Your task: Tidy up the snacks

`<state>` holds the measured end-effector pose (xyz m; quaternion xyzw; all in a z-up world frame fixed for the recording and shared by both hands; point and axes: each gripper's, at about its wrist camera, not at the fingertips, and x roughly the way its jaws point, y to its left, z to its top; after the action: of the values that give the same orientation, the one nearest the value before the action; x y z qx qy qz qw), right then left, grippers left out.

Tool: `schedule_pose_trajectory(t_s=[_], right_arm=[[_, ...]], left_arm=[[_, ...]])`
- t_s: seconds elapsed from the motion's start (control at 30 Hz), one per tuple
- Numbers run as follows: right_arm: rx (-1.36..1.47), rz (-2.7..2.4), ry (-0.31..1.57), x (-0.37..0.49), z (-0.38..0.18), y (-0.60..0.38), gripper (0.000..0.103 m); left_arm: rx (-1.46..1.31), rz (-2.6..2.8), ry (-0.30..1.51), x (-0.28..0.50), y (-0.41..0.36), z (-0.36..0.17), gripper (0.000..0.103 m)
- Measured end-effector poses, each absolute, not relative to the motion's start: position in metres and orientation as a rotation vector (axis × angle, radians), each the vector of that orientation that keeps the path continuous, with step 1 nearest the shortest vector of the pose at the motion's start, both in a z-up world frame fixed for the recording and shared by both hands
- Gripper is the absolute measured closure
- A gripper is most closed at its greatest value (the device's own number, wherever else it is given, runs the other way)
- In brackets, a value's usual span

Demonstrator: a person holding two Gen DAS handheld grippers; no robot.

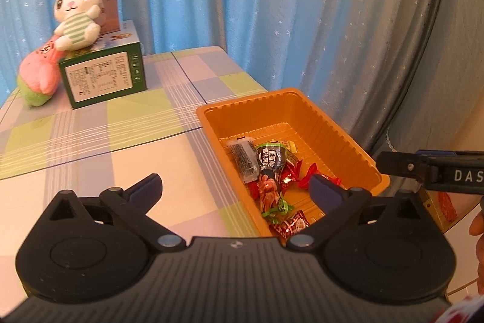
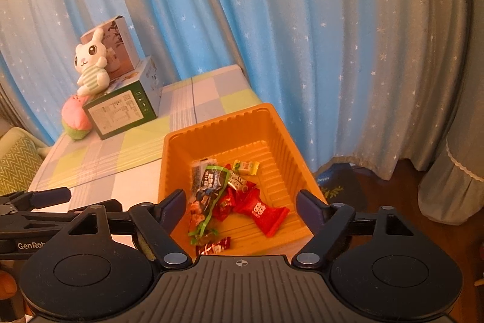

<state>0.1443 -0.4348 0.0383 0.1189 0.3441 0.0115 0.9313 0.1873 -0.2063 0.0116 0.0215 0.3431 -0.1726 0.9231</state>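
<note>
An orange plastic tray sits at the table's right edge; it also shows in the right wrist view. Inside lie several snack packets: a long dark-and-green packet, a clear packet of dark snacks, red wrapped candies and a small yellow-green packet. My left gripper is open and empty, hovering over the tray's near left corner. My right gripper is open and empty above the tray's near end. Each gripper's side shows in the other view.
A checked tablecloth covers the table. At the far left stand a green box, a brown box behind it, a white rabbit plush and a pink-green plush. Blue star curtains hang behind. The floor lies to the right.
</note>
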Motion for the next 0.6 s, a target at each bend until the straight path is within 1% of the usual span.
schedule_pose_trajectory(t_s=[0.6], right_arm=[[0.246,0.049,0.712,0.065,0.065,-0.403,0.022]], left_arm=[[-0.029,-0.276,0.669,0.091,-0.170,0.054,0.001]])
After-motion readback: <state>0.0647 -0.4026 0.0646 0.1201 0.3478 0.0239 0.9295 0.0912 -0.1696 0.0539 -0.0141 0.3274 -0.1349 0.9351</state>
